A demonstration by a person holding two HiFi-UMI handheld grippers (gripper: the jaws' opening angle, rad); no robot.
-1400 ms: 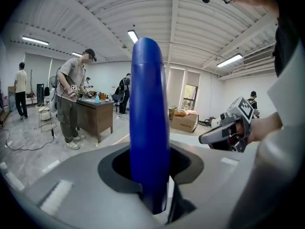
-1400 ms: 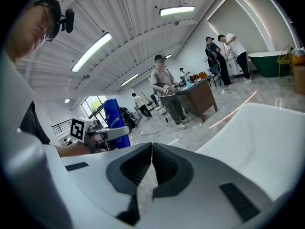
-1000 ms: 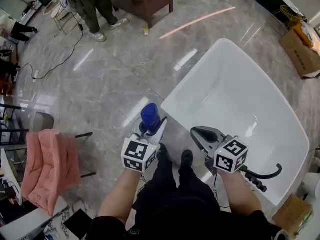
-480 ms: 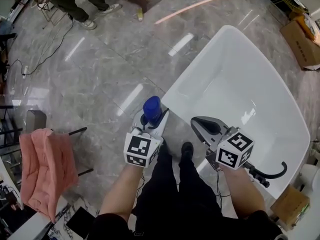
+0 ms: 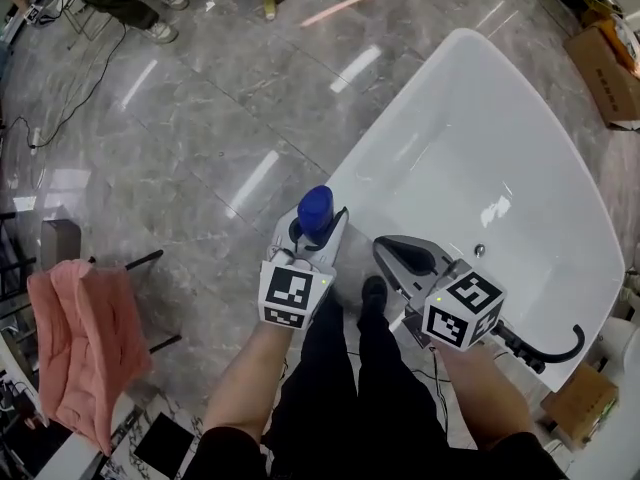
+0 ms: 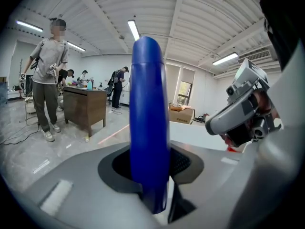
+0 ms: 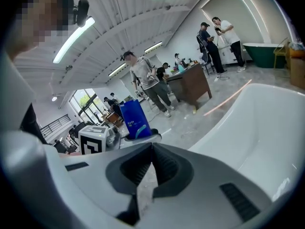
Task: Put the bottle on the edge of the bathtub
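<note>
— Where are your arms?

— My left forearm (image 5: 248, 393) and right forearm (image 5: 482, 393) reach forward, side by side and apart.

— And the grip?

— My left gripper (image 5: 319, 232) is clamped on the bottle (image 5: 317, 206), which stands upright between its jaws. My right gripper (image 5: 388, 251) sits beside it, tilted slightly down, jaws together with nothing between them.

So the blue bottle (image 6: 148, 128) sits upright, pinched tight between the jaws, filling mid-frame. Off left there's a brown desk (image 6: 85, 106) with a person (image 6: 47, 80) standing just beside it.
</note>
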